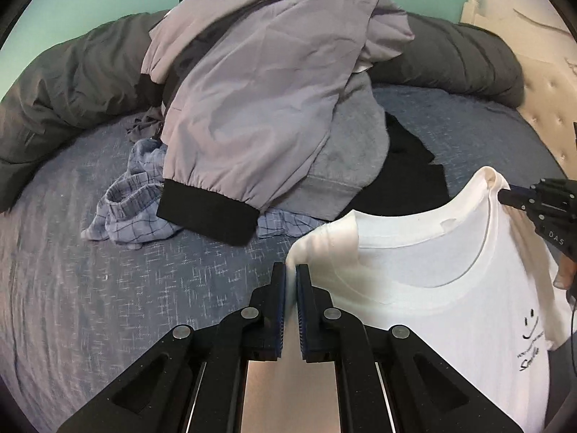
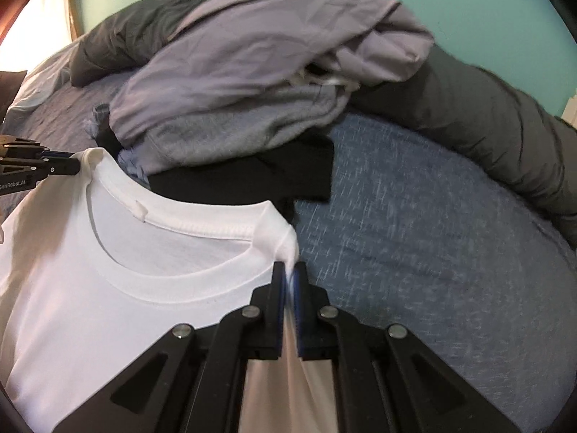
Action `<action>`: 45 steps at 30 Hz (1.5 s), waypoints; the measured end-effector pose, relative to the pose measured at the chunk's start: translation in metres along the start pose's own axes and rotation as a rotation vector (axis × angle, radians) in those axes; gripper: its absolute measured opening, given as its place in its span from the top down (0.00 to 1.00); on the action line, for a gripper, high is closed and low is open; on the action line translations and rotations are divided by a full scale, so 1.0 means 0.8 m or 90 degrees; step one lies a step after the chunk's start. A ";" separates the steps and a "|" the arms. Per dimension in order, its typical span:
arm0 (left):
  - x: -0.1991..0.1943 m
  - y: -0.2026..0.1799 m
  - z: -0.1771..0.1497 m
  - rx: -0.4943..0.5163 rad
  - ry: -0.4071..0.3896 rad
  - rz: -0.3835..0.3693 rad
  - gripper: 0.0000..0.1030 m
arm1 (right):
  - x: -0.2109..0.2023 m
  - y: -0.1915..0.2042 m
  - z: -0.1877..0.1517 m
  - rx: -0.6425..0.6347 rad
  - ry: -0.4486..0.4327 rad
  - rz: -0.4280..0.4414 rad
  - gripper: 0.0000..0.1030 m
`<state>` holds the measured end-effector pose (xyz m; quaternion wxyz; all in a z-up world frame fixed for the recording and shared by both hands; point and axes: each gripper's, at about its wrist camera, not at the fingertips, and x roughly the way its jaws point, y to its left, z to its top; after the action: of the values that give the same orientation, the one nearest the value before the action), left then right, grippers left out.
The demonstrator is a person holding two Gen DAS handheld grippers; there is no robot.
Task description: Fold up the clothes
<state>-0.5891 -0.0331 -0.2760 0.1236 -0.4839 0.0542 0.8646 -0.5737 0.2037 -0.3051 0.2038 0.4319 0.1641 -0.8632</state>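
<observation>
White T-shirt hangs stretched between the two grippers above the blue bedsheet, ribbed round collar facing up, a small black smiley print and lettering on its chest. Left gripper is clamped on one shoulder seam, right gripper on the other. Beyond both sets of jaws lies a heap of grey clothes

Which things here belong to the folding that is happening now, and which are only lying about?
In use:
- white T-shirt, held at both shoulders
- left gripper
- right gripper

Lying about:
- lilac jacket
- grey sweatshirt
- checked blue shorts
- black garment
- dark duvet
- bed sheet
</observation>
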 end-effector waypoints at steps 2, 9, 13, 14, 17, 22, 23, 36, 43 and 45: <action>0.015 0.001 -0.003 -0.005 0.011 0.002 0.94 | 0.013 0.004 -0.007 -0.002 0.013 -0.001 0.96; 0.055 0.002 -0.023 -0.029 0.039 -0.009 0.91 | 0.042 0.000 -0.021 0.043 0.036 0.013 0.87; 0.051 0.018 -0.026 -0.074 0.026 -0.049 0.90 | 0.025 -0.018 -0.023 0.092 0.000 0.032 0.38; 0.045 0.024 -0.026 -0.084 0.018 -0.053 0.86 | 0.018 -0.025 -0.024 0.106 -0.009 0.042 0.38; 0.022 0.042 -0.026 -0.109 -0.012 -0.047 0.69 | -0.008 -0.035 -0.028 0.133 -0.041 0.045 0.38; -0.011 0.056 -0.051 -0.091 0.000 -0.021 0.68 | -0.070 -0.039 -0.061 0.210 -0.097 0.097 0.38; -0.023 0.056 -0.061 -0.086 -0.002 -0.023 0.68 | -0.079 -0.037 -0.070 0.221 -0.100 0.113 0.38; -0.140 0.046 -0.266 -0.171 0.047 -0.123 0.68 | -0.206 0.023 -0.280 0.250 -0.057 0.193 0.38; -0.156 0.027 -0.340 -0.201 0.069 -0.145 0.68 | -0.246 0.005 -0.363 0.319 0.002 0.185 0.38; -0.153 0.025 -0.349 -0.218 0.066 -0.157 0.68 | -0.255 0.000 -0.378 0.337 0.008 0.178 0.38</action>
<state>-0.3031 -0.1320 -0.3194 0.1417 -0.5446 -0.1467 0.8135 -0.2573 0.3856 -0.3128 0.2003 0.4934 -0.1267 -0.8369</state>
